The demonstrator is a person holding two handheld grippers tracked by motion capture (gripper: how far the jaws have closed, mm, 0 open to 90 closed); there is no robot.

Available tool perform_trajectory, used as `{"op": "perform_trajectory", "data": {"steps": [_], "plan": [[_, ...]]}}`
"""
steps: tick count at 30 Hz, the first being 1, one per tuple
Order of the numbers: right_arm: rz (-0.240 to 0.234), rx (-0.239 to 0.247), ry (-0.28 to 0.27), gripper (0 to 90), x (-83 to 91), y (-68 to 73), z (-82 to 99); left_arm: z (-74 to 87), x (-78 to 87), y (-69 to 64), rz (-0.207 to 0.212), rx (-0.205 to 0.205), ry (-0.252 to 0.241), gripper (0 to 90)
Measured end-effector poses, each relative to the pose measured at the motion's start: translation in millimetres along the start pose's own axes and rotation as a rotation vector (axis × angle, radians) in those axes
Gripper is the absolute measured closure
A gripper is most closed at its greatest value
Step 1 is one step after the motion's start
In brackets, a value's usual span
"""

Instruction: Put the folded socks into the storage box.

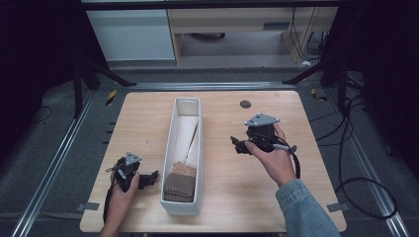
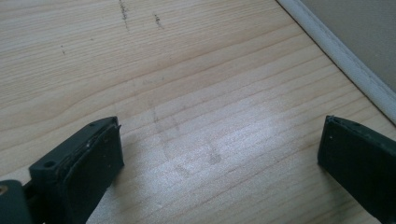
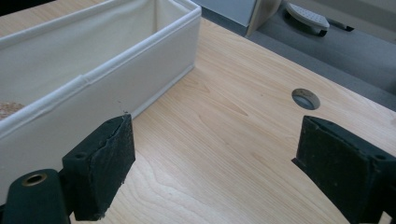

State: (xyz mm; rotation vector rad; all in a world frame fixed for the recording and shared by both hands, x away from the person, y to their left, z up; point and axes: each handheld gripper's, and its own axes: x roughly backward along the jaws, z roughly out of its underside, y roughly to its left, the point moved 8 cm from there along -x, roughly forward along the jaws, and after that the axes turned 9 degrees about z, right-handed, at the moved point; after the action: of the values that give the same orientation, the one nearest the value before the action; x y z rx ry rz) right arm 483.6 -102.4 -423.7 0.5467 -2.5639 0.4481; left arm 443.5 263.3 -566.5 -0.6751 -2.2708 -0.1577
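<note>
A long white fabric bin stands in the middle of the wooden table. At its near end lies a stack of brown woven pieces. My left gripper rests low on the table left of the bin, jaws pointing at the bin's side, open and empty; the left gripper view looks between them at bare wood and the bin's base. My right gripper is held right of the bin, open and empty, its jaws apart with the bin wall to the left.
A round cable hole sits in the table's far right part. A black cable loops on the floor to the right. Metal rails run along both sides of the table. Bare wood lies on either side of the bin.
</note>
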Motion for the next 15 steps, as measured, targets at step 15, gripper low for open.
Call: {"op": "perform_trajectory", "data": {"steps": [15], "plan": [[0.073,-0.075,-0.012,17.5,1.2,-25.6,27.7,0.0,0.0,0.0,0.001,0.000,0.001,0.0]]}}
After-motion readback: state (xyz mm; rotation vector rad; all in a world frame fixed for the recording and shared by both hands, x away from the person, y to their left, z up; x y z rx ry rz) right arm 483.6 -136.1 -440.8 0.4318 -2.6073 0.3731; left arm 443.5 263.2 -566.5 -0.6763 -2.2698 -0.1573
